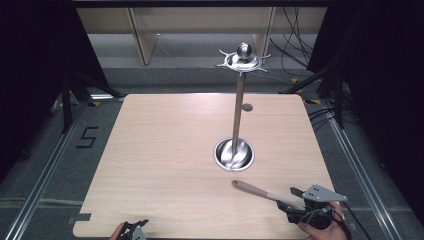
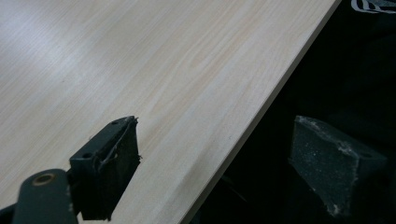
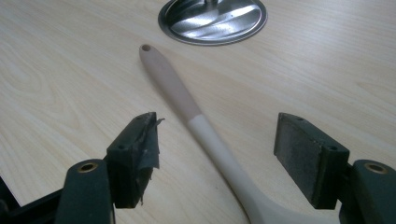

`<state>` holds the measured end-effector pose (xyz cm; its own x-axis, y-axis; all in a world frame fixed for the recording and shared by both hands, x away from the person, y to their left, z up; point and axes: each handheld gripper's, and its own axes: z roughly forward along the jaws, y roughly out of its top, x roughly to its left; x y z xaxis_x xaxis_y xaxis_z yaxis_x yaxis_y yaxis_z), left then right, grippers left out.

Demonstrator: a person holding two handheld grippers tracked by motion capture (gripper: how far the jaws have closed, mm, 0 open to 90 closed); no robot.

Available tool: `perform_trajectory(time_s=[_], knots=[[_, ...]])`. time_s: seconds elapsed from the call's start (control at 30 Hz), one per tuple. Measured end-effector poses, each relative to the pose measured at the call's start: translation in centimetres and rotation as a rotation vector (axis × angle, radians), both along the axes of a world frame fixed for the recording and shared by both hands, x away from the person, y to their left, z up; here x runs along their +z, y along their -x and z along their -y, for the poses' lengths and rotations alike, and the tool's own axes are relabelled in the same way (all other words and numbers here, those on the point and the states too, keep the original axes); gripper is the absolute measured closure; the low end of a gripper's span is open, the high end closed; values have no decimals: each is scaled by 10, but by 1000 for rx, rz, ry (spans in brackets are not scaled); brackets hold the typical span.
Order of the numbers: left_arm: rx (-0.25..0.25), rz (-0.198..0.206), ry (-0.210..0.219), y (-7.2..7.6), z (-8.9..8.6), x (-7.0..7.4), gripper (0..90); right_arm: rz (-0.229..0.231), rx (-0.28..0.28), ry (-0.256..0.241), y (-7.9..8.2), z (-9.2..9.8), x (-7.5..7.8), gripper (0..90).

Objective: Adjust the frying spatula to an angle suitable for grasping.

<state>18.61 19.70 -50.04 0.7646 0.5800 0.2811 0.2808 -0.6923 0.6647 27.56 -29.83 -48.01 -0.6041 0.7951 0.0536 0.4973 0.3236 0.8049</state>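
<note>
The wooden spoon (image 1: 260, 193) that my tongs reach for lies flat on the table (image 1: 165, 165), near its front right corner. Its handle is darker toward the end, which has a small hole, and paler toward the bowl. The handle end points at the table's middle; the bowl lies toward the front edge.

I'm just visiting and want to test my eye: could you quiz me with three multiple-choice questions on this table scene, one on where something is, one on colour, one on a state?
1. Where does the spoon lie?
A. On the table, between the right claw's jaws
B. Hung on the stand
C. On the floor

2. What colours is the spoon's handle?
A. Red and black
B. Brown end, cream below
C. All silver

3. How is the right claw?
A. Shut on the spoon
B. Open
C. Shut on nothing

Answers: 1 A, it lies flat on the wood between the jaws. 2 B, two tones show. 3 B, gaps lie either side of the handle.
</note>
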Motion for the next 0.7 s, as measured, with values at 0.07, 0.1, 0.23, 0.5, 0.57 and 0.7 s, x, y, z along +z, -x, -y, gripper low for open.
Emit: perform_trajectory(time_s=[0.07,0.1,0.23,0.5,0.57,0.7], knots=[[-1,0,-1,0,0,0,150,-13,2,-12,0,-1,0,317],[-1,1,-1,0,0,0,150,-10,5,-11,0,0,0,317],[3,-5,22,-1,2,-3,150,-16,-1,-10,0,-1,2,318],[-9,-13,10,-1,1,-1,150,-28,20,8,-3,-3,9,330],[-10,-13,9,-1,1,-1,150,-22,55,32,-7,-3,11,332],[-6,-12,9,-1,1,-1,150,-21,86,62,-12,-7,12,340]])
